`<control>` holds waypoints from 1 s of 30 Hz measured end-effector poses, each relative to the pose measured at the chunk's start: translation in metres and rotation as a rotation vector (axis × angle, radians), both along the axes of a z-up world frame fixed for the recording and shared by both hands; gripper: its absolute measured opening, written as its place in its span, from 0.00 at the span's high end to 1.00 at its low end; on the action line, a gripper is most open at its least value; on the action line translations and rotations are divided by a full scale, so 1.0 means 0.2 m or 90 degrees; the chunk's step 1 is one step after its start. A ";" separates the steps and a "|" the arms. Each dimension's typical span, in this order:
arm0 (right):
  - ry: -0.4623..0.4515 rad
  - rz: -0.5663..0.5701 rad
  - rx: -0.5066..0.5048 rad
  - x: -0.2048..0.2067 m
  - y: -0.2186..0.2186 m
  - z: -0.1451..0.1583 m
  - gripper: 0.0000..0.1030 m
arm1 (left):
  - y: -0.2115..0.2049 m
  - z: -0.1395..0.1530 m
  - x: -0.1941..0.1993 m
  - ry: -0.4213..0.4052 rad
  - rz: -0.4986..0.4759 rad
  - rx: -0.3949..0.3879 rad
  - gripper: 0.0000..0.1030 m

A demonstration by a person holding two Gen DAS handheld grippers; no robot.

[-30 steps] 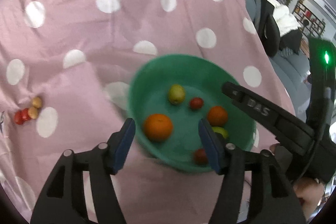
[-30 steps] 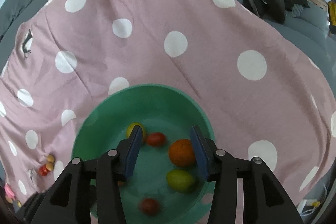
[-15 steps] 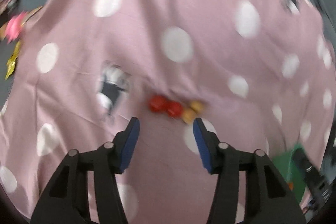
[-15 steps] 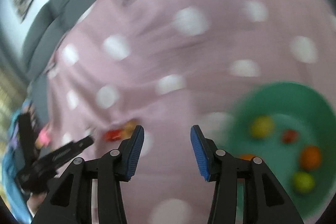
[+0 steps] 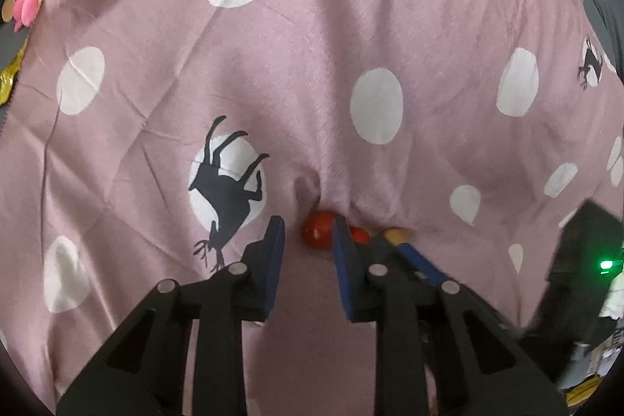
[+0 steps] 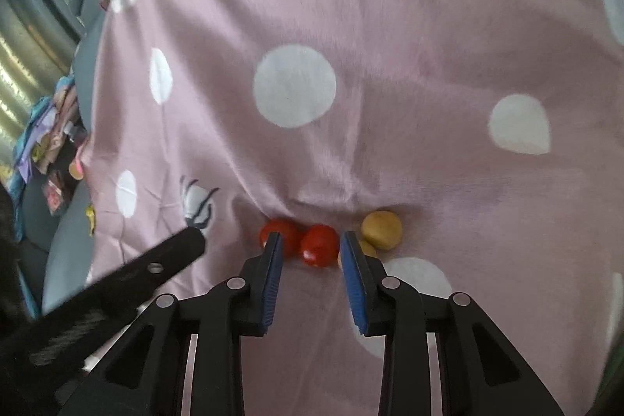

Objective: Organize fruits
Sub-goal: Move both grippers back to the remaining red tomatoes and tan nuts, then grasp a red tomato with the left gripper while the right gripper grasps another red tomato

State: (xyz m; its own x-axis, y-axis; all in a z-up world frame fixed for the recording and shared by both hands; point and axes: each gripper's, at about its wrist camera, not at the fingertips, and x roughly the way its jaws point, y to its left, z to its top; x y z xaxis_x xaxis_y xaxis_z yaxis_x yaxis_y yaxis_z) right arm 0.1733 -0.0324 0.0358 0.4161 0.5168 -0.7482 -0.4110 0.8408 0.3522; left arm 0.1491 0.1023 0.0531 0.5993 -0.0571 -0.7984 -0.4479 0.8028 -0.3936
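Four small round fruits lie close together in a crease of the pink white-dotted plush cloth: a left glossy red fruit, a right glossy red fruit, then two dull yellow fruits

Right gripper: the jaws have just been closing and stand partly open. The right glossy red fruit sits between the fingertips, with the pads not pressing on it. The left glossy red fruit is partly behind the left finger; the dull yellow fruits lie just outside the right finger

Left gripper: fingers drawn in to a narrow gap, nothing held. The left glossy red fruit lies just ahead of the fingertips, nearer the right one
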 end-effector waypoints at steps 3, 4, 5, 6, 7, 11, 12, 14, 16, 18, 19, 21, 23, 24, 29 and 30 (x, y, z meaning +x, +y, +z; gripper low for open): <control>0.006 0.005 -0.013 0.02 0.02 -0.04 0.67 | 0.01 -0.02 0.01 0.010 0.006 -0.008 0.78; -0.001 0.014 -0.017 0.02 0.03 -0.04 0.67 | 0.01 -0.02 0.02 0.010 0.008 -0.010 0.78; -0.006 0.021 -0.020 0.02 0.04 -0.04 0.67 | 0.01 -0.01 0.02 0.007 0.010 -0.012 0.78; -0.012 0.027 -0.026 0.02 0.05 -0.04 0.67 | 0.01 -0.01 0.02 0.006 0.011 -0.013 0.78; -0.017 0.029 -0.029 0.02 0.07 -0.04 0.67 | 0.00 -0.01 0.03 0.006 0.010 -0.013 0.78; 0.011 0.084 -0.038 0.02 0.16 -0.08 0.67 | 0.03 0.00 0.01 0.001 0.018 -0.017 0.78; 0.007 0.082 -0.055 0.02 0.17 -0.10 0.68 | 0.04 0.00 0.01 0.000 0.022 -0.020 0.78; -0.015 0.067 -0.053 0.01 0.17 -0.10 0.68 | 0.06 0.00 -0.01 -0.002 0.024 -0.028 0.78; -0.014 0.059 -0.044 0.02 0.17 -0.10 0.71 | 0.06 -0.01 -0.01 -0.002 0.019 -0.031 0.78; -0.018 0.049 -0.038 0.02 0.14 -0.10 0.76 | 0.05 -0.01 -0.01 -0.001 0.014 -0.029 0.77; -0.013 0.047 -0.027 0.02 0.13 -0.10 0.77 | 0.04 -0.01 -0.01 -0.002 0.009 -0.029 0.77; 0.008 0.040 0.004 0.04 0.08 -0.10 0.82 | 0.01 -0.01 0.00 -0.006 -0.003 -0.028 0.75; 0.013 0.024 0.044 0.05 0.00 -0.07 0.82 | -0.02 0.00 0.02 -0.009 -0.019 -0.024 0.75; 0.011 0.018 0.055 0.06 -0.07 -0.04 0.82 | -0.05 -0.01 0.03 -0.008 -0.029 -0.018 0.75; 0.003 0.006 0.082 0.06 -0.21 0.03 0.82 | -0.08 -0.04 0.06 0.008 -0.041 -0.011 0.74; 0.002 0.011 0.082 0.06 -0.22 0.03 0.82 | -0.07 -0.04 0.06 0.005 -0.034 -0.016 0.74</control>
State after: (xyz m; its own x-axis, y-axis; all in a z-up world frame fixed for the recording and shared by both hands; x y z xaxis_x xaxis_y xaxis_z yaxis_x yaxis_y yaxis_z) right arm 0.1857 -0.0766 0.0414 0.4039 0.6155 -0.6768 -0.4232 0.7816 0.4582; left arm 0.1610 0.0885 0.0458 0.5887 -0.1090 -0.8010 -0.4078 0.8155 -0.4106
